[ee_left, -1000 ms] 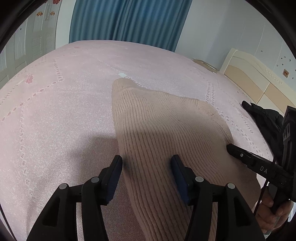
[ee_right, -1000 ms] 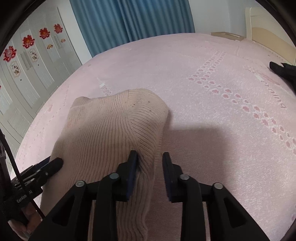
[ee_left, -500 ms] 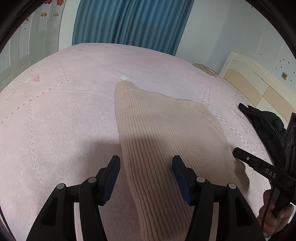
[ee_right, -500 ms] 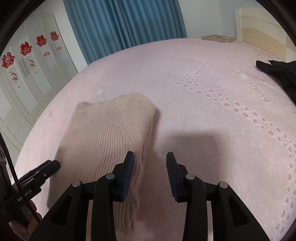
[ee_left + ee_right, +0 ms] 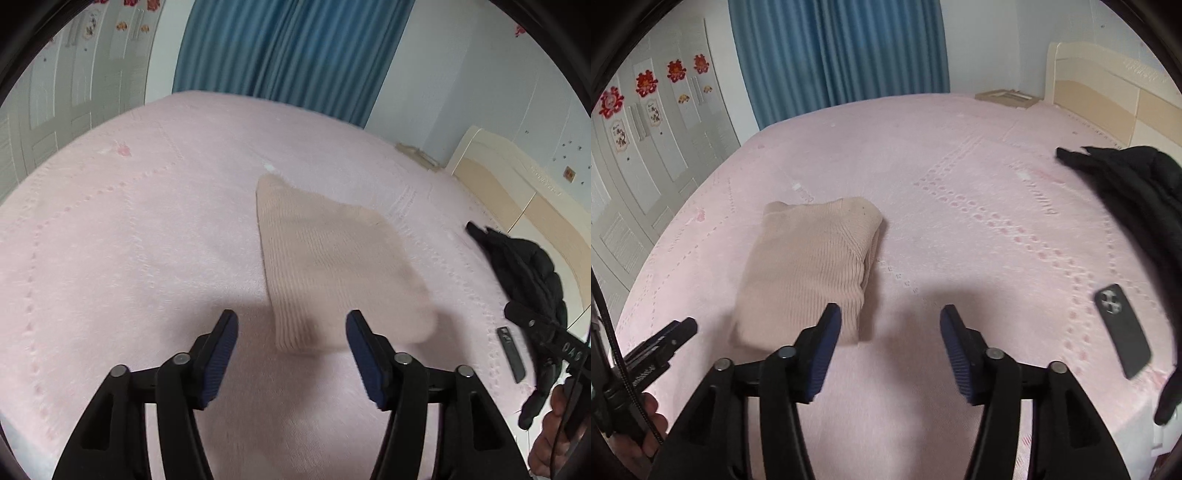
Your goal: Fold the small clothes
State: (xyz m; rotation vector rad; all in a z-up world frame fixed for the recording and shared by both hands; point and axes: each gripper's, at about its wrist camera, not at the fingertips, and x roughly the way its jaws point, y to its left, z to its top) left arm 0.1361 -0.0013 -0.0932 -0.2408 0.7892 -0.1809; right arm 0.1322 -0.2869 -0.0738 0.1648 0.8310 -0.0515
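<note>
A beige ribbed knit garment [image 5: 332, 273] [image 5: 809, 266] lies folded into a compact rectangle on the pink bedspread [image 5: 129, 240] [image 5: 960, 184]. My left gripper [image 5: 291, 332] hangs above and in front of its near edge, jaws opening, nothing between the blue pads. My right gripper [image 5: 891, 325] sits just right of the garment's near right corner, jaws also opening, with only bedspread between them. Each gripper shows at the edge of the other's view, held by a hand [image 5: 554, 439] [image 5: 646, 424].
A black jacket [image 5: 524, 266] [image 5: 1137, 192] lies at the right of the bed. A dark phone [image 5: 1123, 328] [image 5: 511, 352] rests on the bedspread near it. Blue curtains [image 5: 842, 51], white wardrobe doors [image 5: 639, 122] and a cream headboard [image 5: 1108, 85] ring the bed.
Both grippers have let go of the garment, pulled back and upward from it, and their jaws have widened. The garment now lies flat and folded on the bed.
</note>
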